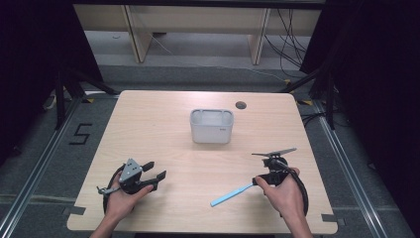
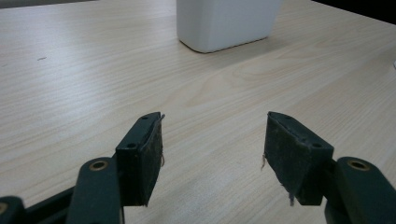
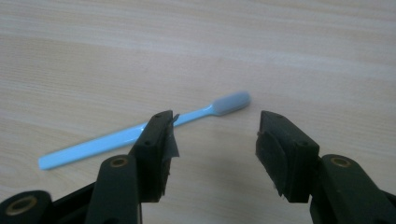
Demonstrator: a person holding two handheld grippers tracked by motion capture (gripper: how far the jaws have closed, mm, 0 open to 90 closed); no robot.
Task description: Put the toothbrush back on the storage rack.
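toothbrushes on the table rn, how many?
1. A light blue toothbrush lies flat on the table, just in front of the open right gripper. The white container may hide more inside.

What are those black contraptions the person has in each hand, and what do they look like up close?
They are hand-held grippers. The left gripper is black with a grey three-cornered plate on top and a black cable looping behind. The right gripper has two black jaws with dark, slightly frayed pads and brass-coloured pivots. The forearms are bare, no sleeves.
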